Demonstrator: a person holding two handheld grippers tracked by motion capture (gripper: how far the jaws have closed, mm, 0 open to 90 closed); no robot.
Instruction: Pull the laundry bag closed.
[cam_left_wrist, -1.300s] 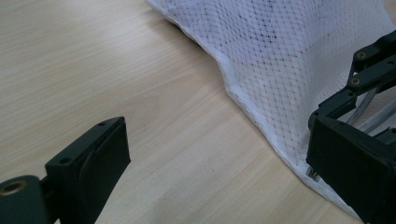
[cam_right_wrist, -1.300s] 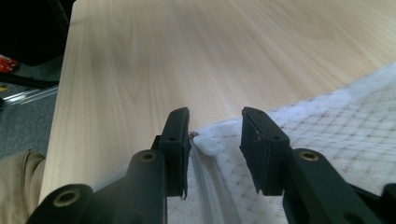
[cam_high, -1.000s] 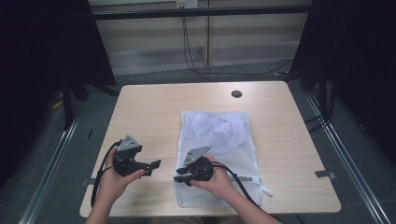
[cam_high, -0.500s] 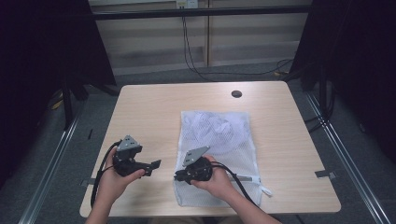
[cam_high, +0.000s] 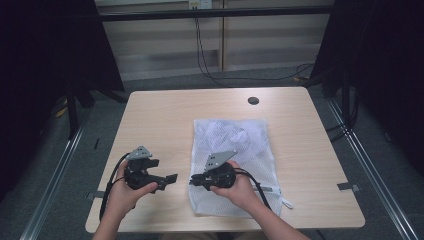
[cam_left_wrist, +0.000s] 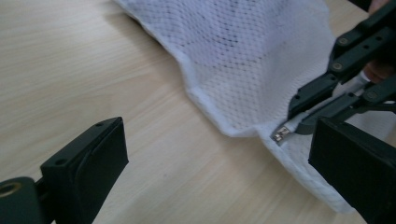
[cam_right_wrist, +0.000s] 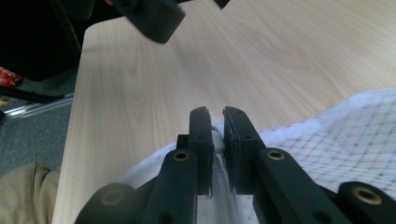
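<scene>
A white mesh laundry bag (cam_high: 235, 142) lies flat on the right half of the wooden table (cam_high: 160, 120). My right gripper (cam_high: 193, 181) rests on the bag's near-left edge. In the right gripper view its jaws (cam_right_wrist: 215, 126) are shut on the white zipper pull (cam_right_wrist: 217, 138) above the mesh (cam_right_wrist: 355, 135). My left gripper (cam_high: 171, 178) is held just left of the bag, its tips pointing at the right gripper, and it is open. In the left gripper view, the left gripper (cam_left_wrist: 222, 140) stands wide with bare table between the jaws. The right gripper (cam_left_wrist: 303, 114) pinches the metal-tipped zipper pull (cam_left_wrist: 281, 134) there.
A dark round grommet (cam_high: 253, 100) sits in the tabletop near the far edge. Bare wood spreads over the table's left and far parts. Cables (cam_high: 205, 55) hang behind the table, and metal floor rails (cam_high: 50, 195) run along both sides.
</scene>
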